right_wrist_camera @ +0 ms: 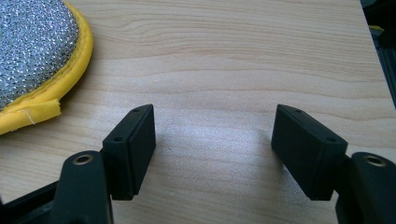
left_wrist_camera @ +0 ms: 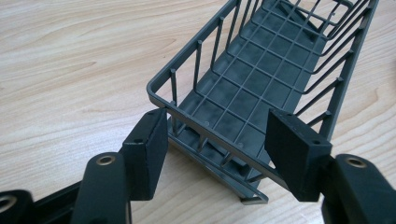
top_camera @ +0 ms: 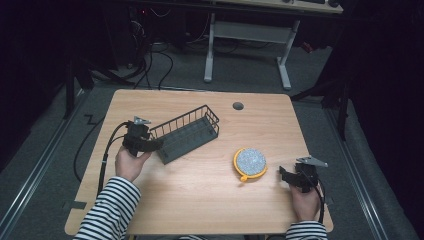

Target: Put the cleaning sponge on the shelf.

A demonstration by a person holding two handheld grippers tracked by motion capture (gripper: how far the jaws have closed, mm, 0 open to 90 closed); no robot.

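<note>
A pale wood-grain table [top_camera: 200,200] stands on grey carpet in a dim room. A dark grey wire basket [top_camera: 186,134], long and rectangular with a grid floor, lies angled at left-centre; the left gripper [left_wrist_camera: 217,147] spreads its 2 jaws around the basket's near end rail. The right gripper [right_wrist_camera: 212,149], jaws apart, hovers beside a round, glittery silver scouring pad [top_camera: 250,162] edged in yellow

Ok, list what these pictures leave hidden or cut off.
- Scrubbing pad: in the right gripper view, most of it runs off the left and top edges.
- Wire basket: in the left gripper view, its far end is cut by the top edge; the left claw covers parts of its near end.
- Round grey spot on the table: too small in the high view to identify.
</note>
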